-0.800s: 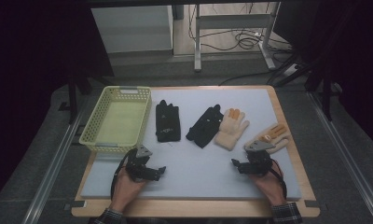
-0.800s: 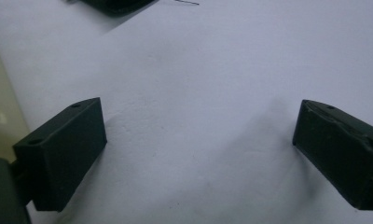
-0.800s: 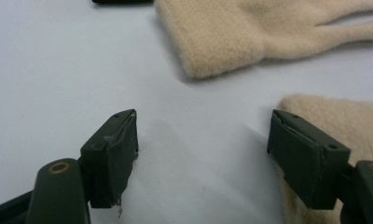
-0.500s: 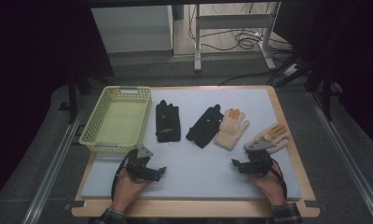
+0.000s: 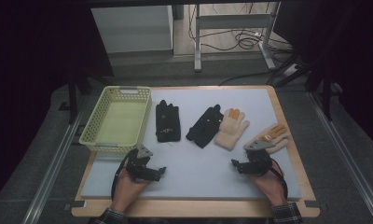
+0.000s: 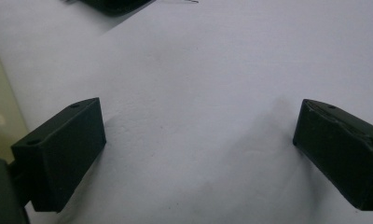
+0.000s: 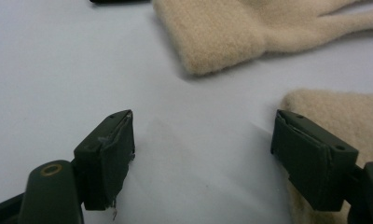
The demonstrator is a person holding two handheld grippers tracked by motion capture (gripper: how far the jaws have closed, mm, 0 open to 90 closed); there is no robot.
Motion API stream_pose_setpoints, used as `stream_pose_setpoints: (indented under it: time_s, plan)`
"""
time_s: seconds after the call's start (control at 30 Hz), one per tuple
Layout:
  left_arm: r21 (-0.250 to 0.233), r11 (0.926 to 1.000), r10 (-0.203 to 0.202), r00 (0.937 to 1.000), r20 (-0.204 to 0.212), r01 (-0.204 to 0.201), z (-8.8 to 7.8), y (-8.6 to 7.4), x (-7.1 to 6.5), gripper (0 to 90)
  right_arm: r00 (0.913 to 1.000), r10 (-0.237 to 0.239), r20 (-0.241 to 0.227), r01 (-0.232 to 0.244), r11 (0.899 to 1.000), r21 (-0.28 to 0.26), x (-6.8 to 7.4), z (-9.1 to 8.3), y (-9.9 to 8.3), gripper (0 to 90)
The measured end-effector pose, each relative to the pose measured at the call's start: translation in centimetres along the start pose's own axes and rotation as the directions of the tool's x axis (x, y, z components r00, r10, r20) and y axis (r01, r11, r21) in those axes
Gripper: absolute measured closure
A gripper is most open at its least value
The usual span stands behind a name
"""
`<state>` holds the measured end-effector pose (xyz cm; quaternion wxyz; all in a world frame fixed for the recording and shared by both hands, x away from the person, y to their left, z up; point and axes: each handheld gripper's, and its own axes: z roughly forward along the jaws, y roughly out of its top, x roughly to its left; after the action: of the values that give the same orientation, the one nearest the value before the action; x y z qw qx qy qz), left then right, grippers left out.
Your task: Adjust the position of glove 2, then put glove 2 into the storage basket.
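Right claw [image 5: 236, 164] stood wide open and empty on the pale tabletop [image 5: 198, 168], its jaws pointing leftward across the mat, just beside the cuff of the near cream glove [image 5: 271, 137]. In the right gripper view that cuff [image 7: 334, 116] lay partly behind the right-hand jaw. A sound grasp would likely call for sliding one jaw under the knitted cuff before closing, so the soft fabric bunches rather than slips. The glove was fuzzy and beige with orange fingertips. Left claw [image 5: 160, 171] likewise gaped empty, near the yellow basket [image 5: 93, 135].
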<state>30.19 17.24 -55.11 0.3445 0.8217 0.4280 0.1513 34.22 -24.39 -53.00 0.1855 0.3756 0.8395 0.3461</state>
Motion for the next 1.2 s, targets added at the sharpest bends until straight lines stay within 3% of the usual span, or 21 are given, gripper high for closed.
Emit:
stream_pose_setpoints:
  time_s: [0.47, 0.77, 0.97, 1.2]
  plan:
    - [0.0, 1.0, -0.002, 1.0, 0.001, 0.002, 0.0, 0.0, 0.0, 2.4, 0.9999, 0.004, -0.01, -0.004, 1.0, 0.002, 0.1, 0.0, 0.2, 21.7]
    - [-0.001, 1.0, -0.001, 1.0, 0.0, 0.001, 0.0, 0.0, 0.0, 2.4, 0.9988, 0.02, -0.045, -0.02, 1.0, 0.009, 0.4, 0.2, 1.1, 21.8]
    - [-0.001, 1.0, -0.001, 1.0, 0.0, 0.001, 0.0, 0.0, 0.0, 2.4, 0.9954, 0.05, -0.082, -0.05, 0.999, -0.002, 0.5, 0.7, 2.6, 20.4]
    - [-0.001, 1.0, -0.001, 1.0, 0.001, 0.001, 0.0, 0.0, 0.0, 2.4, 0.9977, 0.003, -0.068, -0.004, 1.0, -0.02, 1.1, 1.4, 5.2, 22.0]
